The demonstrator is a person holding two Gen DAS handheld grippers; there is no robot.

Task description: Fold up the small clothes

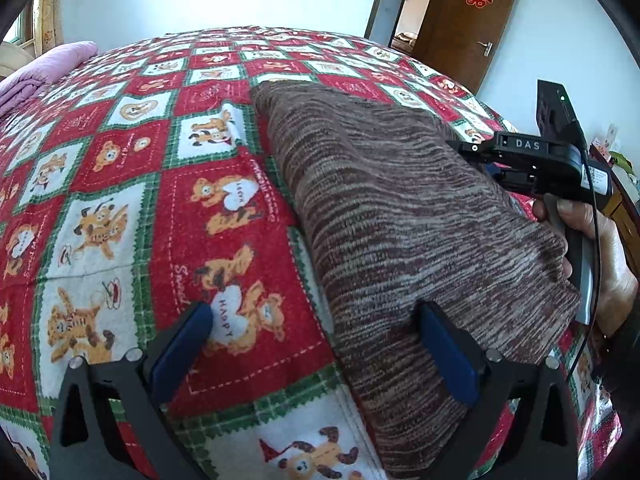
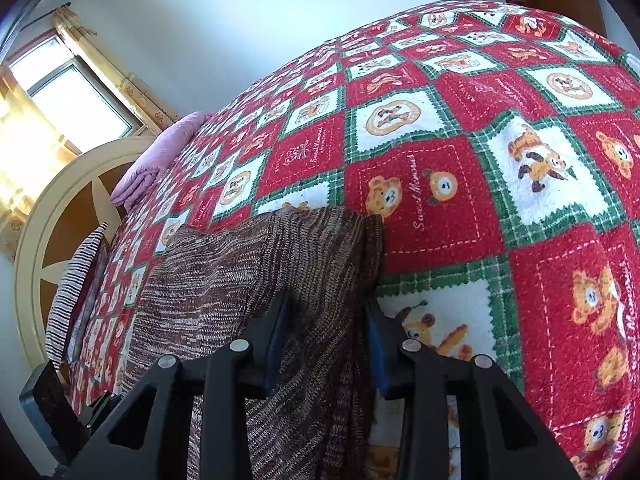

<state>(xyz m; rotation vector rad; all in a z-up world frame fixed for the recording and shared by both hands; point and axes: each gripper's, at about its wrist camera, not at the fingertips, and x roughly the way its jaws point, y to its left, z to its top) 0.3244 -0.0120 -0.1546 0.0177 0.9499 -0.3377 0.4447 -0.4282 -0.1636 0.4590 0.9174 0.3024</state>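
Knit garment (image 1: 400, 216), one in number, brown and cream marled, lies on the bedspread (image 1: 120, 160), already doubled into a long band, with the right-hand portion raised off the bed. Working left to right in the left wrist view: the left gripper (image 1: 316, 344) stands released, jaws wide apart and grasping nothing; its left pad hangs over bare bedspread, while its right pad sits over the near edge of the garment, whether touching cannot be told. In my judgement it is held there ready to take or pin that edge. Further right, the right gripper (image 1: 472, 152), held by the right hand (image 1: 600, 248), stands at the garment's far right edge. In the right wrist view the right gripper (image 2: 326, 320) has a gathered fold of the garment running between its jaws, and the cloth drapes down from that point, consistent with being clenched on the knit; the raised edge suggests it is carrying that side across for a further fold. Left of those jaws the rest of the garment lies on the bed; right of them is open bedspread, judged to be the landing area. Count: one garment, two grippers, one hand in view, one pink folded blanket (image 2: 160, 152) by the headboard (image 2: 52, 216), one striped cloth (image 2: 76, 280), one door (image 1: 468, 20).
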